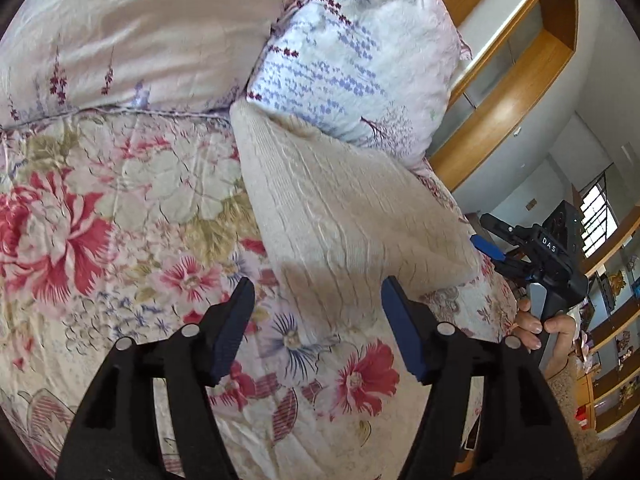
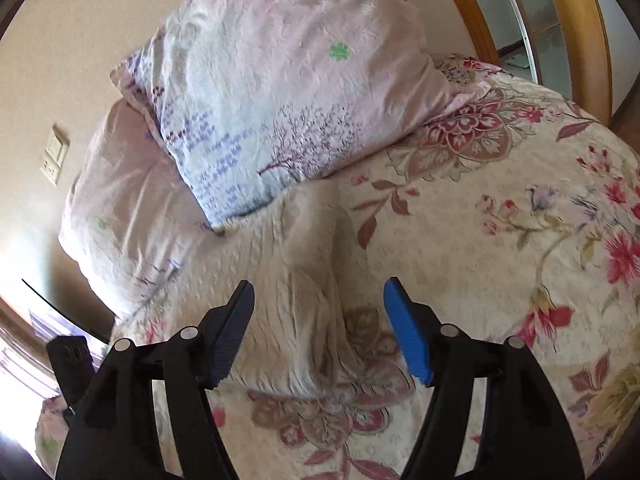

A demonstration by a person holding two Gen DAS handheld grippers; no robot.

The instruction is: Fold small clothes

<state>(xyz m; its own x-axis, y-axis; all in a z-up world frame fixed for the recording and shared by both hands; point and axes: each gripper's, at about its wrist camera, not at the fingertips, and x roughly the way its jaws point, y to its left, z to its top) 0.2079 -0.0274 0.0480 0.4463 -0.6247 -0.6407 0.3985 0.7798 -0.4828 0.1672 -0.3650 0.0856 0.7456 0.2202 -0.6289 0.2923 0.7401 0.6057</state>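
Lying on the floral bedspread (image 1: 120, 208), the cream knitted garment (image 1: 340, 216) looks already folded into a long narrow strip, so the step in hand reads as the pause between one fold and the next. Both sets of jaws stand well apart and hold nothing. The left gripper (image 1: 318, 320) hovers over the near end of the strip, with the knit showing in the gap between its blue pads but not pressed by them. The right gripper (image 2: 319, 322) hangs the same way over the bunched, creased edge of the garment (image 2: 304, 280), clear of the cloth. In the left wrist view the right gripper (image 1: 496, 248) also shows beside the garment's right edge, with a hand (image 1: 536, 330) around its grip.

The garment's long axis runs from just ahead of the left gripper away toward the head of the bed. Its far end narrows and touches the lilac-printed pillow (image 1: 352, 52), which leans on a plainer pink pillow (image 1: 140, 32) behind it.

The next move probably calls for each gripper to close on a corner of one short end and carry it over to the other, halving the length. The thick knit may slip or bunch, so the pads should bite through every layer.
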